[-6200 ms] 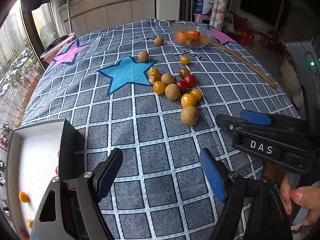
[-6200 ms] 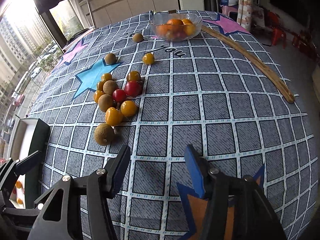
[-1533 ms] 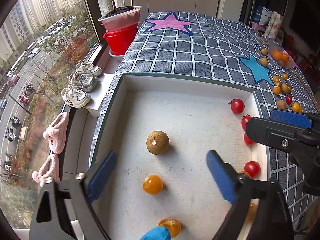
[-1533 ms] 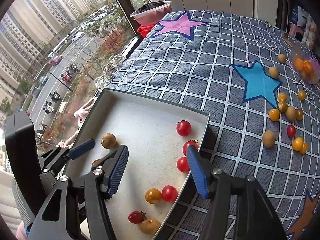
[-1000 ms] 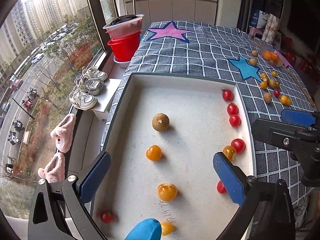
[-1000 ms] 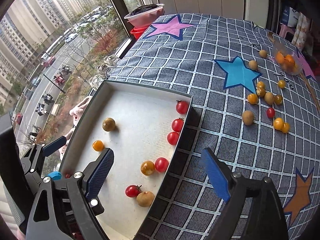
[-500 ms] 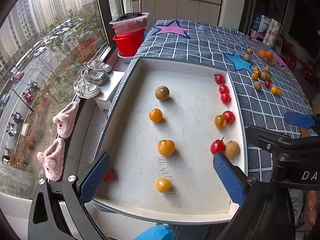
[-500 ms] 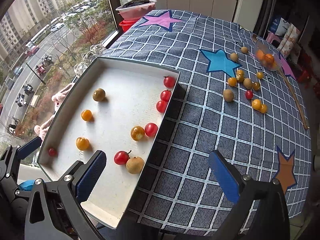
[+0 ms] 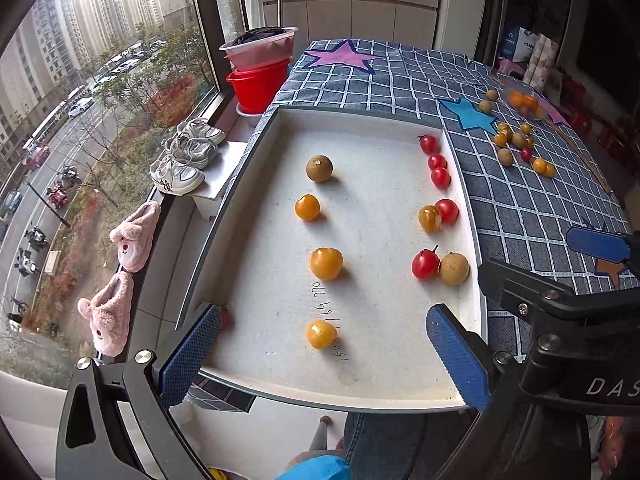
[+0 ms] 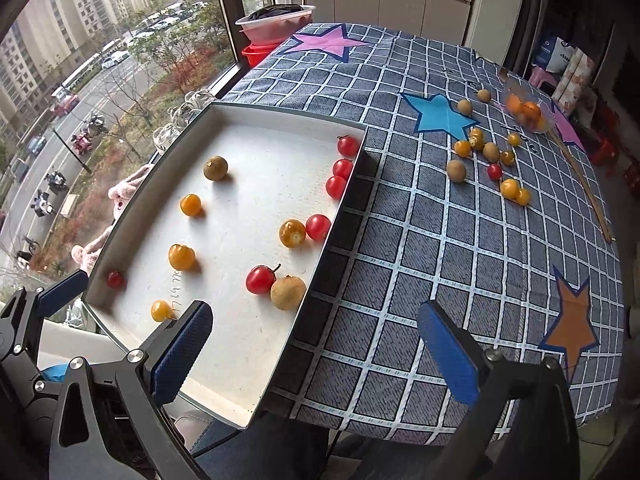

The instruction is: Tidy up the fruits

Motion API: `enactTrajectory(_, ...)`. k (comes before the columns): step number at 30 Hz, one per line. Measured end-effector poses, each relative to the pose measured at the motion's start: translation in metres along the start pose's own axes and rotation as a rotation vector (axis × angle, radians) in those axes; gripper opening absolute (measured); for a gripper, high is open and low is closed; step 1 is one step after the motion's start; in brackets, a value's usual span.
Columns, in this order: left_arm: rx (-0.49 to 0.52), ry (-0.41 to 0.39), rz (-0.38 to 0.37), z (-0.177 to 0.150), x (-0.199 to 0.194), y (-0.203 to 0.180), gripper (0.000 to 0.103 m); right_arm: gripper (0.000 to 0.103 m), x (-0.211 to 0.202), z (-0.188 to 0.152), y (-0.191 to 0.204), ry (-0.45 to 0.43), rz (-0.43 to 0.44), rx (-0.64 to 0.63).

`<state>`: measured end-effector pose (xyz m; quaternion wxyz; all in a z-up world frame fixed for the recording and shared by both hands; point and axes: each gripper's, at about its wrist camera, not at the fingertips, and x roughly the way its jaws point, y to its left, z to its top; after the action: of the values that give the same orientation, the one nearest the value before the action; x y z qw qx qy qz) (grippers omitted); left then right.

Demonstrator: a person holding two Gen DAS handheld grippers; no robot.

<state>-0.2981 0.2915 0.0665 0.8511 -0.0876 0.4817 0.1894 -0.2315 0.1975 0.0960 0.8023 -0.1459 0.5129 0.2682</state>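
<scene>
A white tray [image 9: 360, 114] [image 10: 248, 184] sits at the table's left edge. It holds several red cherry tomatoes [image 9: 438, 162] [image 10: 342, 168] along its right wall, a row of yellow tomatoes [image 9: 326, 263] [image 10: 181, 257] and two brown round fruits [image 9: 319, 168] [image 10: 288, 292]. More loose fruit [image 9: 516, 140] [image 10: 484, 152] lies far off on the checked cloth. My left gripper [image 9: 324, 356] hangs open and empty over the tray's near end. My right gripper [image 10: 316, 356] is open and empty, straddling the tray's near right wall.
A glass bowl of oranges [image 9: 524, 106] [image 10: 526, 114] stands at the far right, beside a long wooden stick [image 10: 584, 184]. A red bucket with a pink basin [image 9: 258, 84], shoes [image 9: 186, 160] and slippers lie by the window to the left. A person's jeans-clad legs show below the table edge.
Both grippers have drawn back toward the near end of the tray, so the whole tray now shows. The right jaws stand wider than a second ago. The fruit has not moved.
</scene>
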Motion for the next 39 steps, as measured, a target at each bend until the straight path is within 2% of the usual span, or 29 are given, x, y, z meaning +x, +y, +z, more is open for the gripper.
enactTrajectory(18,0.030,-0.001,0.029,-0.008,-0.004,-0.006,0.103,0.102,-0.002,-0.010,-0.002,-0.009,-0.039,-0.011)
enactTrajectory(39,0.054,0.008,0.048,-0.012,0.000,-0.014,0.103,0.102,0.000,-0.014,-0.002,-0.002,-0.045,-0.030)
